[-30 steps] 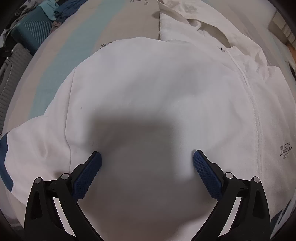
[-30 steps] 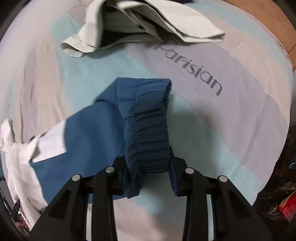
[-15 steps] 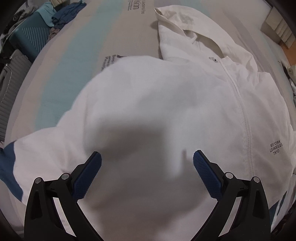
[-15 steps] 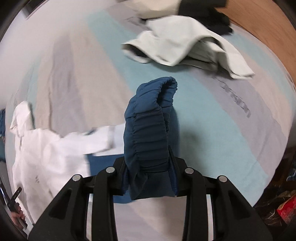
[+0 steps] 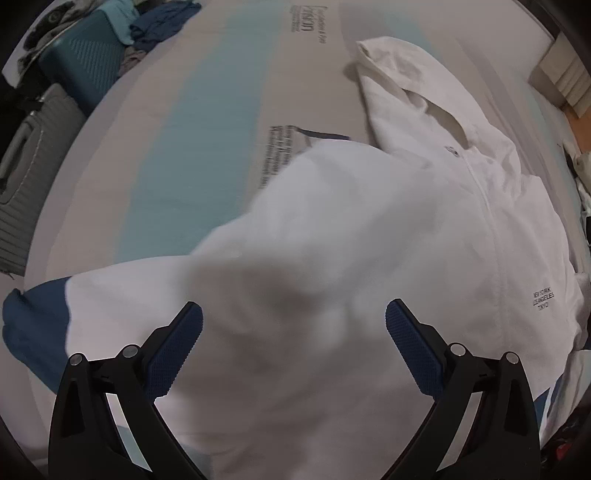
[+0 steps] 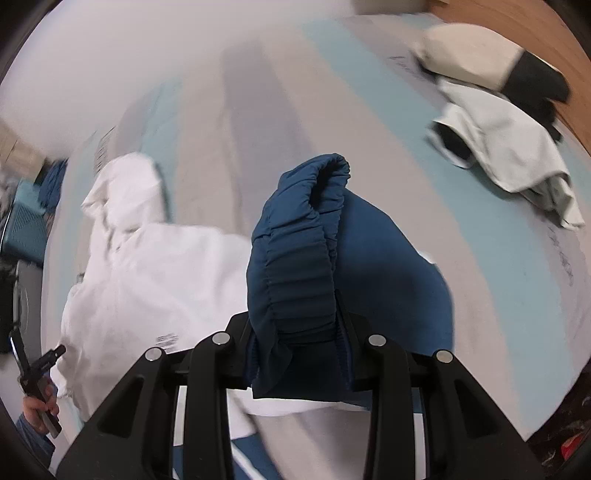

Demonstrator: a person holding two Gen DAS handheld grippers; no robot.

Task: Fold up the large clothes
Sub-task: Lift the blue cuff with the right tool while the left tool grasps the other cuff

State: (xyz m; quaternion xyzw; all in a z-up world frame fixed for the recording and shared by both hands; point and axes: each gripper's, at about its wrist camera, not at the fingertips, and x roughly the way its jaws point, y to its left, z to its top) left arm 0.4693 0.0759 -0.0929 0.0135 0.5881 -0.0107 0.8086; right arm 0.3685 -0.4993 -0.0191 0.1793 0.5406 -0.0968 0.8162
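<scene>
A white hooded jacket (image 5: pixel 424 229) lies face up on the striped bed sheet (image 5: pixel 207 147), zip up the middle, hood (image 5: pixel 399 74) at the far end. My left gripper (image 5: pixel 293 314) hangs open above the jacket's blurred near part, nothing between its blue pads. One sleeve ends in a blue cuff (image 5: pixel 33 325) at the left. In the right wrist view my right gripper (image 6: pixel 299 328) is shut on the other sleeve's blue elastic cuff (image 6: pixel 299 258), lifted above the sheet, with the white jacket (image 6: pixel 147 266) to its left. The cuff hides its fingertips.
A teal suitcase (image 5: pixel 85 62) and a grey suitcase (image 5: pixel 26 173) stand past the bed's left edge, with dark blue clothes (image 5: pixel 162 22) beside them. A pile of pale and black garments (image 6: pixel 498 140) lies far right on the bed. A person's hand (image 6: pixel 37 410) holds the left gripper.
My right gripper has lifted the blue cuff and carried it across toward the jacket's body, rolling as it went. My left gripper has risen, open throughout, with more sheet in view.
</scene>
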